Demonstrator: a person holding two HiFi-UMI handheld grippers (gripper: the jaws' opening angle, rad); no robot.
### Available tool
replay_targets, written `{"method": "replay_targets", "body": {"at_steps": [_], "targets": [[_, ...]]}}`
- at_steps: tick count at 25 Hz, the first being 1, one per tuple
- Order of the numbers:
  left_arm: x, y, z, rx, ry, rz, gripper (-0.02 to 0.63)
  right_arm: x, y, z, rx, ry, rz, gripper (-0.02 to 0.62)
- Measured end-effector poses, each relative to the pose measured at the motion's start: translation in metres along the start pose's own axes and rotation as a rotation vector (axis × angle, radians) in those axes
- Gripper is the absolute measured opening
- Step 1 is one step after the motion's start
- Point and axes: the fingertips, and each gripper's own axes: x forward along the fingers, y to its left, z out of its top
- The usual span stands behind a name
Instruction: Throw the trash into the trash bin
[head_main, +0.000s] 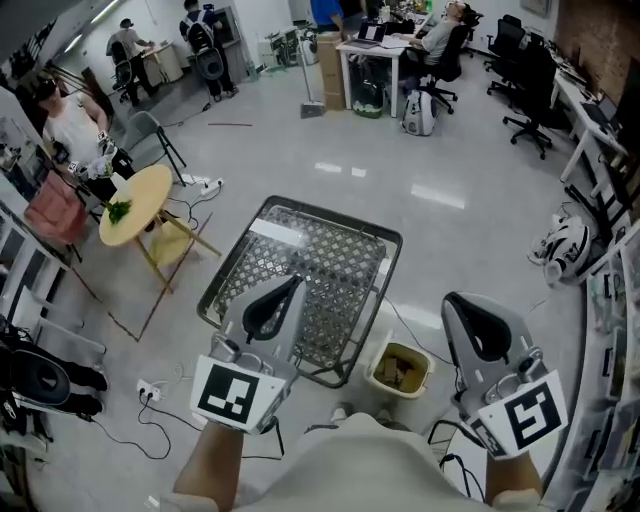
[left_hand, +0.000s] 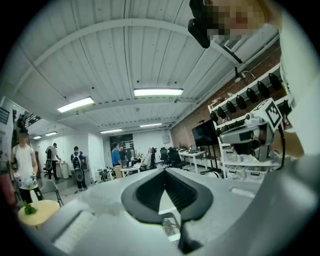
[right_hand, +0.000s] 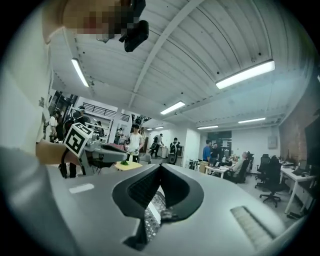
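A small cream trash bin (head_main: 400, 371) stands on the floor beside the near right corner of a metal mesh table (head_main: 310, 285); brownish scraps lie inside it. My left gripper (head_main: 297, 283) is raised over the mesh table, jaws shut with nothing between them. To the right of the bin and above it, my right gripper (head_main: 452, 299) is held up, also shut and empty. In the left gripper view the left gripper (left_hand: 164, 170) points level across the room, with the right gripper (left_hand: 250, 136) beside it. The right gripper view shows the right gripper (right_hand: 160, 165) level too, and the left gripper (right_hand: 95, 151).
A round yellow table (head_main: 137, 205) with a green item stands at left, a person next to it. A power strip (head_main: 150, 390) and cables lie on the floor. Desks, office chairs (head_main: 530, 95) and several people fill the back. Shelving runs along the right edge.
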Motion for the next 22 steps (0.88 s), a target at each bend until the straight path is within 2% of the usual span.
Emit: {"method": "replay_targets", "body": {"at_steps": [5, 8, 12, 22], "targets": [[-0.009, 0.003, -0.014, 0.007, 0.03, 0.015, 0.003, 0.021, 0.018, -0.027, 0.049, 0.051, 0.052, 0.003], [-0.011, 0.006, -0.023, 0.003, 0.057, 0.027, 0.003, 0.029, 0.02, -0.032, 0.041, 0.059, 0.077, 0.003], [-0.008, 0.012, -0.026, -0.008, 0.06, 0.041, 0.003, 0.037, 0.011, -0.032, 0.01, 0.066, 0.076, 0.003], [-0.005, 0.015, -0.033, -0.015, 0.088, 0.052, 0.003, 0.044, 0.005, -0.032, 0.035, 0.08, 0.074, 0.003]]}}
